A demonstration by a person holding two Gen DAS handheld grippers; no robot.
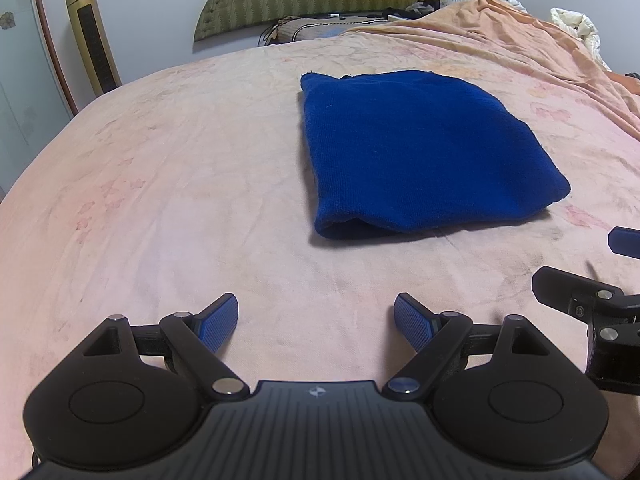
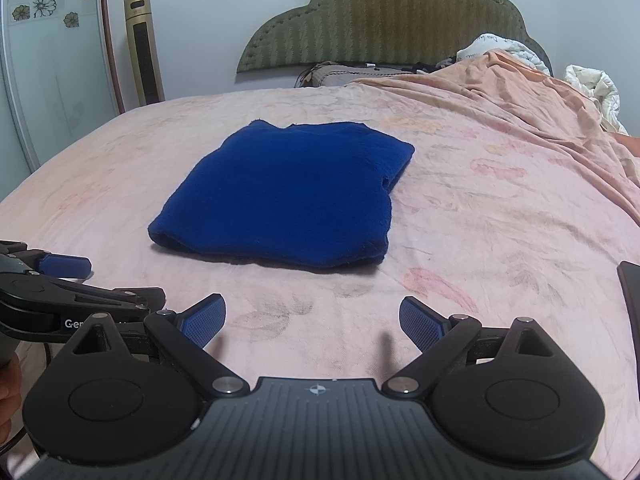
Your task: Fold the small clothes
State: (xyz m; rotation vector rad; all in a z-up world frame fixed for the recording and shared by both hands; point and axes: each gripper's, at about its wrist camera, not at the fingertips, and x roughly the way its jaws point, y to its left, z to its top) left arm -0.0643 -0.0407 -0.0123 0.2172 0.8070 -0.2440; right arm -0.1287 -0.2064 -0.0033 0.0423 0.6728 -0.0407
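Folded royal-blue knit garment (image 2: 288,196) flat on pink bed sheet (image 1: 160,200), ahead of left tongs (image 1: 316,322) and right tongs (image 2: 312,322); both apart, empty.

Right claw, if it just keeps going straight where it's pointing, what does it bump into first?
Probably the pink bedsheet. The open right claw tilts down toward bare sheet, and the folded blue sweater lies a bit farther ahead. Depth is hard to judge, so it might just reach the sweater's near edge.
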